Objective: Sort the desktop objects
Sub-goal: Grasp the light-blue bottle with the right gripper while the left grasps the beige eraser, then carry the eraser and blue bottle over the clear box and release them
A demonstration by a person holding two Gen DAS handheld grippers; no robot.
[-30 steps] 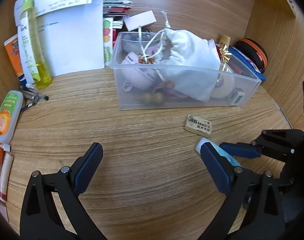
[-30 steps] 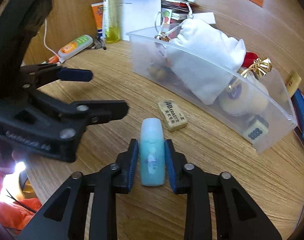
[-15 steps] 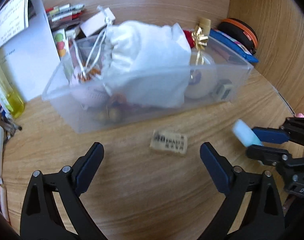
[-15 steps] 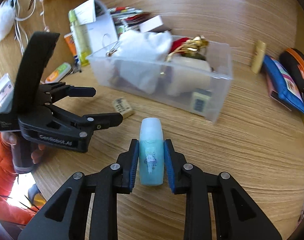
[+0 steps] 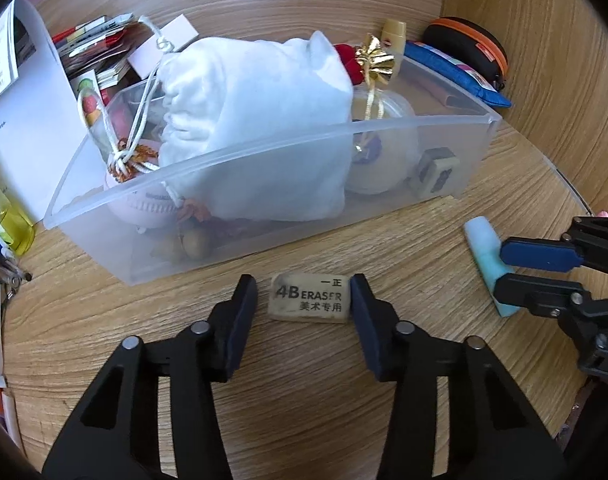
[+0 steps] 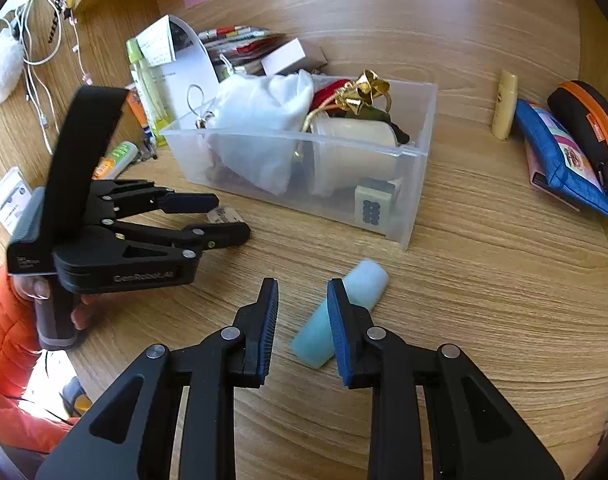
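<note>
A beige eraser (image 5: pixel 310 298) marked 4B lies on the wooden desk in front of the clear plastic bin (image 5: pixel 264 152). My left gripper (image 5: pixel 302 292) straddles it and its jaws are closing. The right pad is at the eraser's edge, while a small gap remains at the left pad. A pale blue bottle (image 6: pixel 360 284) lies slanted on the desk, partly under one finger of my right gripper (image 6: pixel 301 286). That gripper's jaws stand a little apart with only bare wood between them. In the right wrist view, the left gripper (image 6: pixel 232 218) is at the left and the eraser (image 6: pixel 224 214) shows between its tips.
The bin (image 6: pixel 304 136) holds a white pouch (image 5: pixel 256 120), a cream jar, a gold bow and a tile block. A blue pouch (image 6: pixel 564 160), an orange-trimmed case (image 6: pixel 588 120) and a yellow tube (image 6: pixel 506 104) lie at the right. Papers, bottles and tubes crowd the left. A hand in an orange sleeve (image 6: pixel 8 340) holds the left gripper.
The left jaws have narrowed from wide open to just around the eraser. The blue bottle, held upright between the right pads before, now lies on the desk outside them.
</note>
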